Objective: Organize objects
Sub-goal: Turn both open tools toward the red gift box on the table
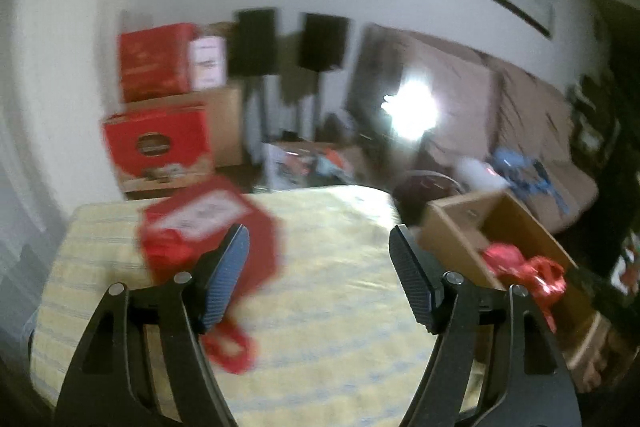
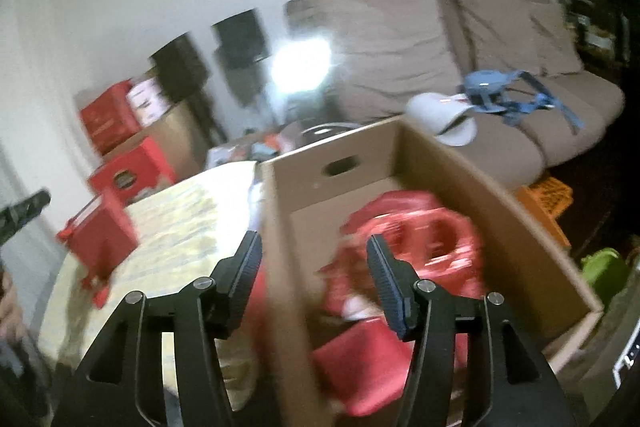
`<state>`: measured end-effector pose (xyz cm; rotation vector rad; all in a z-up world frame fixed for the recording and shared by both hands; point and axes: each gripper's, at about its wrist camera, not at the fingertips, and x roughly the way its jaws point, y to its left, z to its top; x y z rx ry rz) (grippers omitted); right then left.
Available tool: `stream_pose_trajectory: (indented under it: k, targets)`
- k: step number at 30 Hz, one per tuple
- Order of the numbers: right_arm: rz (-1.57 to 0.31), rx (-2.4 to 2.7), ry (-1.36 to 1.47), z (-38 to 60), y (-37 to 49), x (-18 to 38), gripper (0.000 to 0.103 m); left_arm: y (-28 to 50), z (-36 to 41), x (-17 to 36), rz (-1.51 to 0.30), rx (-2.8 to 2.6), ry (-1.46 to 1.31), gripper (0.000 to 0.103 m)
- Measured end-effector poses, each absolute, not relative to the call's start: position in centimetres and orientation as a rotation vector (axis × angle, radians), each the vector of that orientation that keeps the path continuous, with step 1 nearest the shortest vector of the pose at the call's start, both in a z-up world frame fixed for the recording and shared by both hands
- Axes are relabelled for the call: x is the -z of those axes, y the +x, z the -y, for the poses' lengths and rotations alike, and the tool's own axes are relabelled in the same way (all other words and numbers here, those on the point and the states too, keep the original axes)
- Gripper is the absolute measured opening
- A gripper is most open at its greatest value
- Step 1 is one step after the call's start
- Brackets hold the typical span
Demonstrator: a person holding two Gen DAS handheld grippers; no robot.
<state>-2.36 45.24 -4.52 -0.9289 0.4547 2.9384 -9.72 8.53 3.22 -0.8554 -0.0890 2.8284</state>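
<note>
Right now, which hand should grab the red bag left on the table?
Probably the left. The left gripper is open and pointed near the red bag on the table; the right gripper straddles the cardboard box wall.

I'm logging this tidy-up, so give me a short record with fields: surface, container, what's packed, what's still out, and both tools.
surface: yellow checked tablecloth
container: open brown cardboard box
packed: red packages, blurred
still out: red gift bag on the cloth
left tool: open, empty
right tool: open, straddling the box's near wall
</note>
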Motion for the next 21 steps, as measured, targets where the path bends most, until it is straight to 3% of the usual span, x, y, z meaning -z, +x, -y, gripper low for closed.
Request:
stream_pose_trajectory:
  k: [7, 21]
  targets:
    - [-0.472, -3.085, -1.168, -35.5, -5.3, 5.4, 0.060, -10.8, 5.4, -0.7, 0.384, -2.976, -0.878, 0.070]
    - [-0.275, -3.123, -1.625, -16.0, -12.8, 10.1, 0.062, -11.9, 7.5, 5.4, 0.166, -2.860, -0.954, 0.070]
